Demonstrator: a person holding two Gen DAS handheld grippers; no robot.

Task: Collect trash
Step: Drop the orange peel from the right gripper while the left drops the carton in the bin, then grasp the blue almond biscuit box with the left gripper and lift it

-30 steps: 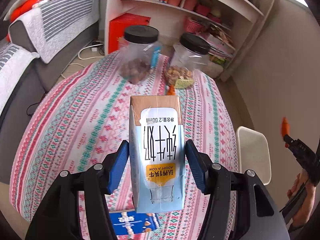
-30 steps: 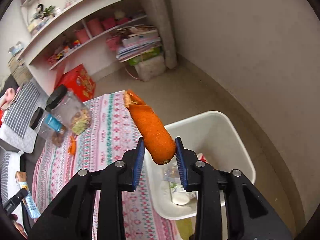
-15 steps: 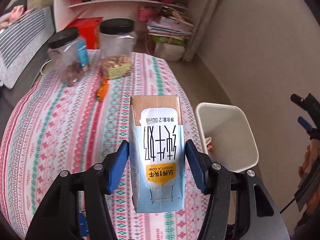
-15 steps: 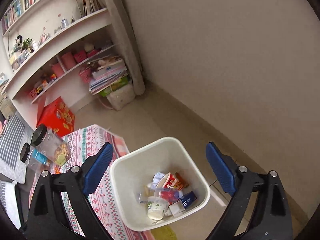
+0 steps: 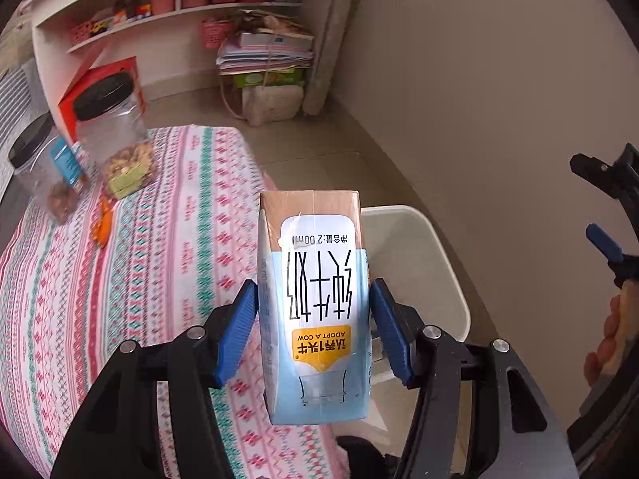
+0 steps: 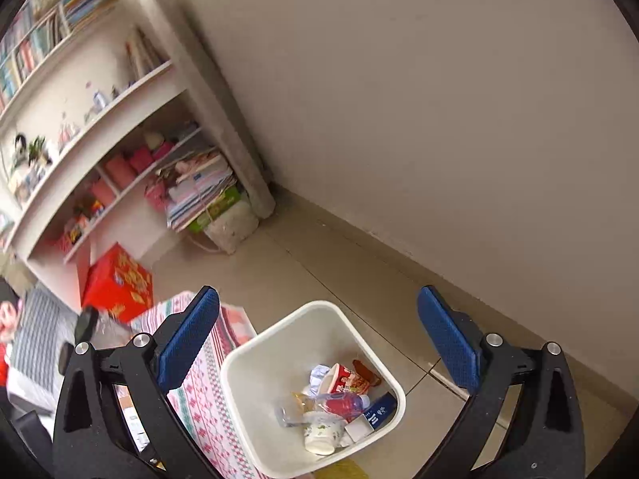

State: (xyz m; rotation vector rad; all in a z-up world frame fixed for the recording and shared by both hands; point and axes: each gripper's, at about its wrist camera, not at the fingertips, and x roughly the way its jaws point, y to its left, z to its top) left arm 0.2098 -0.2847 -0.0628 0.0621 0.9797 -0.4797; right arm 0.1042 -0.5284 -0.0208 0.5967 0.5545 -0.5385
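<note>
Now left hand-held gripper (image 5: pixel 313 331) clamps milk carton (image 5: pixel 315 303), right hand-held gripper (image 6: pixel 319 343) opening empty; early release could miss bin (image 6: pixel 255 359).

The milk carton (image 5: pixel 315 311) in my left jaws reads upside down: "ADOPT A COW" on its yellow badge, "200ml" on the white label near its brown end, and large black Chinese characters between them. Print on the bin's rubbish is too small to read.

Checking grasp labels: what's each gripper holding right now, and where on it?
Left gripper: milk carton, clamped across its two side faces, low on the body. Right gripper: nothing; its jaws are opening above the white bin.
</note>
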